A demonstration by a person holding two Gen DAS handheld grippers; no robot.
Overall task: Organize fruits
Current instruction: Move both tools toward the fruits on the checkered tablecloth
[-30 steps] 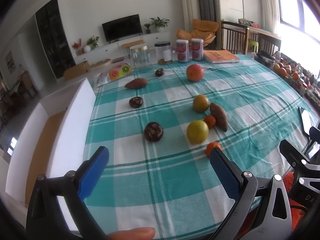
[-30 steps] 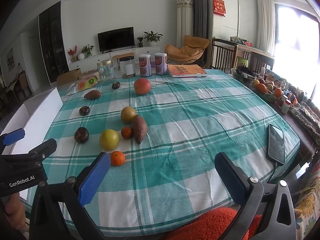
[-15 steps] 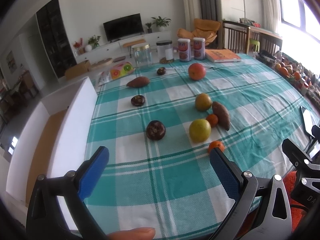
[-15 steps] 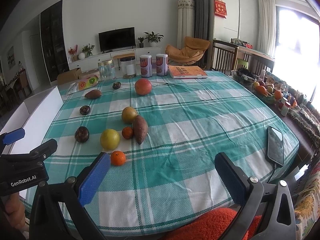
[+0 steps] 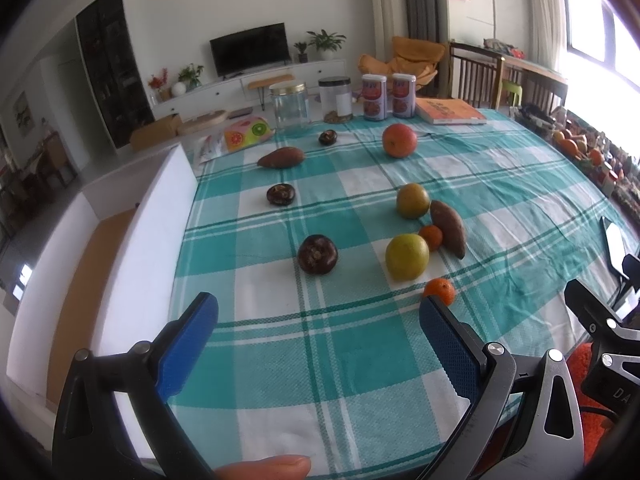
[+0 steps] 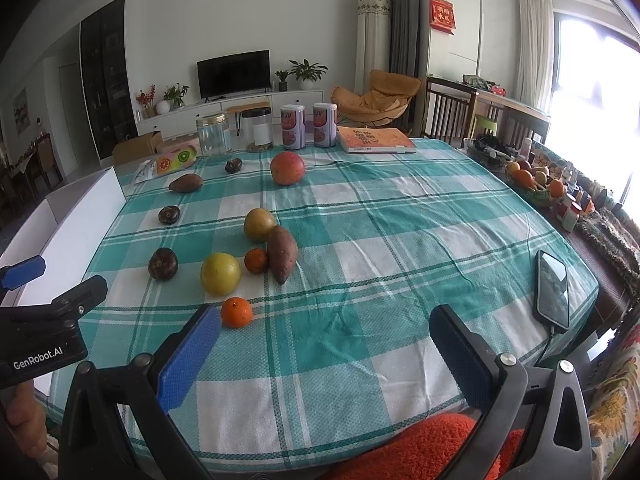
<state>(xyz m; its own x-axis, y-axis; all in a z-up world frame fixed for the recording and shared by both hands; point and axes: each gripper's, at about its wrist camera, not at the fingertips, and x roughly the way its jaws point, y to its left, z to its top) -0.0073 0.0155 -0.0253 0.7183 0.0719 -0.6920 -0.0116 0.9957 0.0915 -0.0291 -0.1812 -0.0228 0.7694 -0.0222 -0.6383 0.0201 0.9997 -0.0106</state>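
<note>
Small orange mandarin (image 6: 237, 312) lies on teal-white checked table (image 6: 360, 264), just past right gripper (image 6: 325, 344) left finger tip, nothing held. Left gripper (image 5: 318, 344) fingers also spread, empty. Judgement: centre right fingers around mandarin, descend, close gently; yellow-green round citrus (image 6: 220, 273) sits beyond, avoid nudging.

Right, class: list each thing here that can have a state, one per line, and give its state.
Left gripper: open, empty.
Right gripper: open, empty.
Clear jar: upright, gold lid on, looks empty.
Dark-lid jar: upright, lid on, a little inside.
Two cans: upright, side by side.
Book: closed, lying flat.
Phone: flat, cable plugged in.
TV: screen dark.
</note>
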